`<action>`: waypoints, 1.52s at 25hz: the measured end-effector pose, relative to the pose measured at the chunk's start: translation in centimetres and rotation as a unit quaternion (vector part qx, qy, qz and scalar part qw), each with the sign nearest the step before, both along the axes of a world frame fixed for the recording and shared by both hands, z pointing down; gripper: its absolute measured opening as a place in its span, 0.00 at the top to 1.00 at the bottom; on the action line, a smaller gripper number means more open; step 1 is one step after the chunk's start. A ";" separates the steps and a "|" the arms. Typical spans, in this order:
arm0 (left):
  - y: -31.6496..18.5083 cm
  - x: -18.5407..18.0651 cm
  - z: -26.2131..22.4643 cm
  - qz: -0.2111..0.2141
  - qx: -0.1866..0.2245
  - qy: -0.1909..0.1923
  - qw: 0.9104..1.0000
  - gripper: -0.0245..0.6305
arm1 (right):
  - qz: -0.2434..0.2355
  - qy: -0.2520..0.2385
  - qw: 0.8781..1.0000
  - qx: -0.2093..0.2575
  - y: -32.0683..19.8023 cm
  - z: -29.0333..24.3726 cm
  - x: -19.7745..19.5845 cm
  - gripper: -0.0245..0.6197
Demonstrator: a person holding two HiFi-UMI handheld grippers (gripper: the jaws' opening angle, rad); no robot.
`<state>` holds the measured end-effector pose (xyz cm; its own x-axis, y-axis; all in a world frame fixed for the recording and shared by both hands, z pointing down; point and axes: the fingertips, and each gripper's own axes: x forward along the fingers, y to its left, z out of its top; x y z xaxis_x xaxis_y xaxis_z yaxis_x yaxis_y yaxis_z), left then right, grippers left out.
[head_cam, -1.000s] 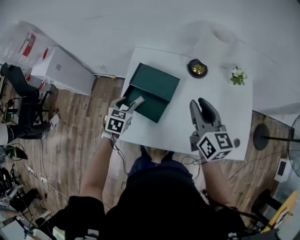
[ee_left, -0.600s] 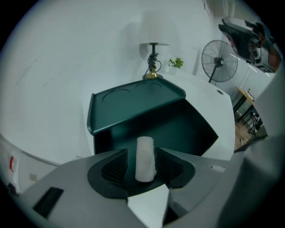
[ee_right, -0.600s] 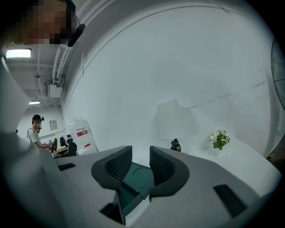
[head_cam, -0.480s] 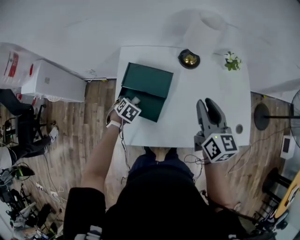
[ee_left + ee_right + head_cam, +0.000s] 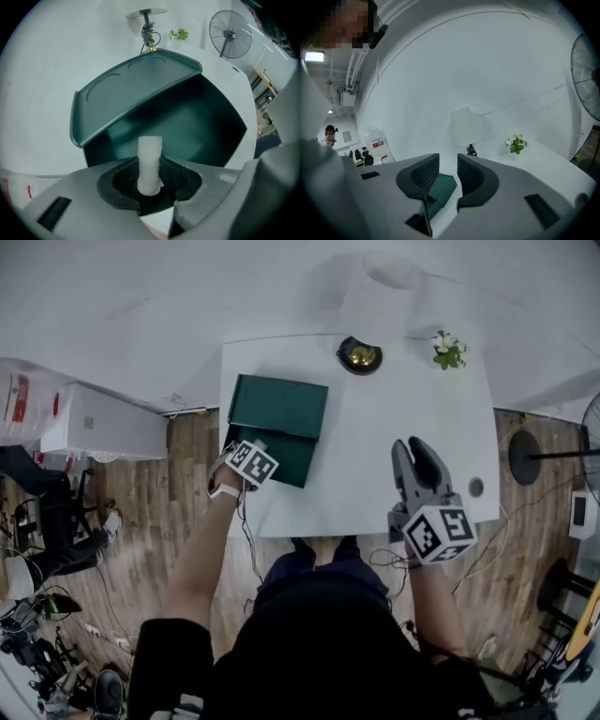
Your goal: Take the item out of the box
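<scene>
A dark green box lies open on the white table, its lid tipped back toward the far side. The box's inside looks bare in the left gripper view. My left gripper hovers at the box's near edge. It is shut on a small white cylinder-shaped item, which stands upright between the pads, above the box's front wall. My right gripper hangs over the table's right side, open and holding nothing. Through its gap the green box shows.
A lamp with a brass base and white shade stands at the table's far edge, with a small potted plant to its right. A round grommet sits near the right edge. A white cabinet and a floor fan stand off the table.
My left gripper has drawn back from inside the box to its near edge, carrying the white item. The head view shifted. The right gripper has hardly moved.
</scene>
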<state>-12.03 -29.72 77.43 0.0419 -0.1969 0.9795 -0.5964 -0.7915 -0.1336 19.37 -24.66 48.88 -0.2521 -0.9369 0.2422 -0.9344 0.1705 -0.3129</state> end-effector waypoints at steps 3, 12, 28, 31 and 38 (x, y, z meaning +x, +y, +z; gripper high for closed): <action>0.1 0.3 -1.2 -0.006 0.015 0.030 0.999 0.77 | -0.010 -0.002 1.000 -0.001 0.1 -0.1 -0.6 0.77; -0.6 1.6 -8.3 -0.074 0.104 0.149 0.981 0.77 | -0.049 -0.003 0.999 0.006 -0.5 -1.2 -2.8 0.78; 2.2 5.1 -24.5 -0.077 0.247 0.311 0.914 0.77 | -0.099 0.001 0.994 0.041 0.2 -4.7 -6.0 0.80; 2.7 5.4 -27.4 -0.068 0.275 0.321 0.904 0.77 | -0.107 0.008 0.993 0.047 0.3 -5.4 -6.6 0.81; 4.3 5.4 -33.1 -0.066 0.336 0.346 0.874 0.77 | -0.122 0.008 0.990 0.063 0.9 -6.9 -7.6 0.82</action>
<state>-6.68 -25.45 44.35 0.5111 -0.7656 0.3906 -0.7988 -0.5909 -0.1131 11.74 -23.80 41.94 -0.4717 -0.8718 0.1325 -0.8652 0.4286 -0.2602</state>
